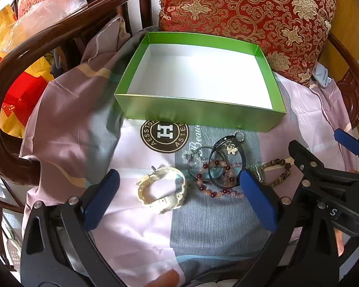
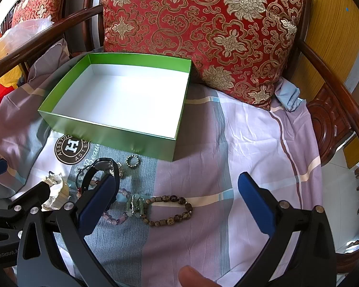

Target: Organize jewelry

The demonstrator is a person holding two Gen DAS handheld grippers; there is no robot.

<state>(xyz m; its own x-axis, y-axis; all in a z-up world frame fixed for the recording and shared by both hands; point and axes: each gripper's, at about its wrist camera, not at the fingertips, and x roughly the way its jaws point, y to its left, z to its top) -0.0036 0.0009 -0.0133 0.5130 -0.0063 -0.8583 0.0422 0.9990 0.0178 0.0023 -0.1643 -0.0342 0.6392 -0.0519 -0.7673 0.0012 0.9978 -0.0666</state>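
Note:
An empty green box (image 1: 198,112) with a white inside sits on the patterned sheet; it also shows in the right wrist view (image 2: 122,134). In front of it lie a cream watch (image 1: 162,191), a red and pink bead bracelet (image 1: 217,181), a black watch (image 1: 223,153), a small ring (image 2: 132,161) and a brown bead bracelet (image 2: 172,209). My left gripper (image 1: 179,197) is open, its fingers either side of the cream watch, just above the sheet. My right gripper (image 2: 177,197) is open over the brown bracelet and a green bead bracelet (image 2: 136,205).
A red and gold cushion (image 2: 203,31) leans behind the box. Dark wooden chair arms (image 1: 47,38) curve round both sides. A round logo print (image 1: 164,135) marks the sheet. The right gripper shows at the right edge of the left wrist view (image 1: 323,165).

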